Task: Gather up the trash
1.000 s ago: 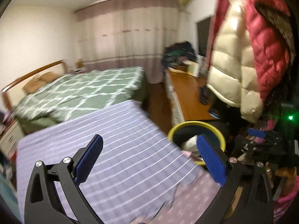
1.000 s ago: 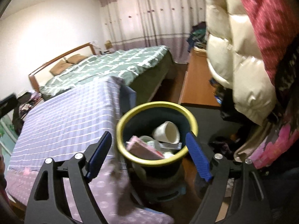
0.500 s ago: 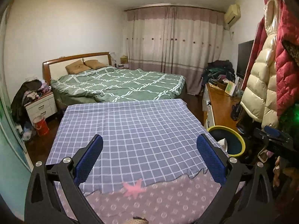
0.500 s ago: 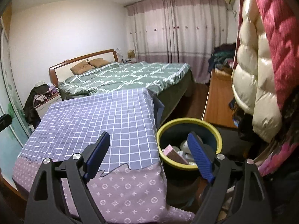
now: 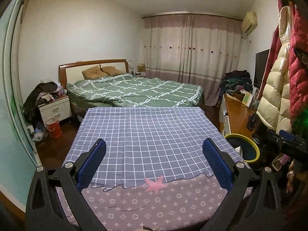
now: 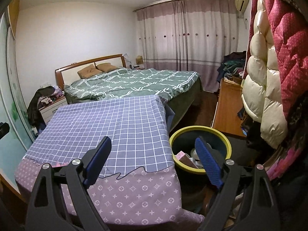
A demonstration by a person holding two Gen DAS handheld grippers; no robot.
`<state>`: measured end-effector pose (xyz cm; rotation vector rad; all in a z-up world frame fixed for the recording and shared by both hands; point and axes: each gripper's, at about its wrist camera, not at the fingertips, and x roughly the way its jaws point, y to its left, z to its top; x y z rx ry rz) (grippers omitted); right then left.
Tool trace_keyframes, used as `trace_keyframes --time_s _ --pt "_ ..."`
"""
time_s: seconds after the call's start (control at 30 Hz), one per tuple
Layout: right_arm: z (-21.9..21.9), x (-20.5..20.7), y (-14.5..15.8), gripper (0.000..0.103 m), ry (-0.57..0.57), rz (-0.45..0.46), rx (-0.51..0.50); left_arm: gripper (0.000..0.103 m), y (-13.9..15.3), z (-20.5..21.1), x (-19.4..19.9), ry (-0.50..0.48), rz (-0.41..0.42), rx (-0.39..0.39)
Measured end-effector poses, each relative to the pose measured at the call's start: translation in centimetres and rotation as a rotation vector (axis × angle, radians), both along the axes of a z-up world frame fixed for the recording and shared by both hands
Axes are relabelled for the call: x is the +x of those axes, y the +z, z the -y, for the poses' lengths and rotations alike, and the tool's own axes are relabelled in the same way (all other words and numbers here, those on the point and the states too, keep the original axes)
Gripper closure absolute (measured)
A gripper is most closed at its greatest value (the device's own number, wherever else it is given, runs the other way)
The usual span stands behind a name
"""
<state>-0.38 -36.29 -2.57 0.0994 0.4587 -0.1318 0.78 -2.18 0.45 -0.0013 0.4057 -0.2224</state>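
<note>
A dark bin with a yellow rim [image 6: 200,132] stands on the floor right of the cloth-covered table [image 6: 107,123]. It holds trash: a pink box [image 6: 182,156] and a white cup [image 6: 194,152]. The bin also shows in the left wrist view [image 5: 241,136], at the table's right side. My right gripper [image 6: 153,157] is open and empty, above the table's right edge and the bin. My left gripper [image 5: 154,160] is open and empty, over the table's near end [image 5: 154,202]. I see no trash on the cloth.
A green-quilted bed [image 5: 134,92] lies behind the table. A wooden desk [image 6: 227,111] and hanging puffer coats [image 6: 265,88] stand at the right. A nightstand [image 5: 53,109] and a red bucket [image 5: 54,129] are at the left. The other gripper [image 5: 288,142] shows at the right edge.
Both grippers have pulled back and up from the bin and turned left toward the table. The left view has swung from the bin to the whole table. Both stay open.
</note>
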Motion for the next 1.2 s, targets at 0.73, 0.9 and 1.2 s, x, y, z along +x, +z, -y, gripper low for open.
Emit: trace_keyframes --time_s 0.73,0.9,1.2 --pt "0.23 -0.1 -0.21 0.018 -0.013 -0.002 0.007 0.005 -0.3 0.31 -0.23 -0.004 -0.012 -0.013" --pt "0.38 -0.01 -0.22 0.018 -0.014 -0.004 0.01 0.005 -0.28 0.05 0.03 -0.007 -0.022 -0.015" --pt "0.42 -0.01 -0.23 0.018 -0.014 -0.003 0.011 0.005 -0.17 -0.09 0.23 -0.012 -0.026 -0.014"
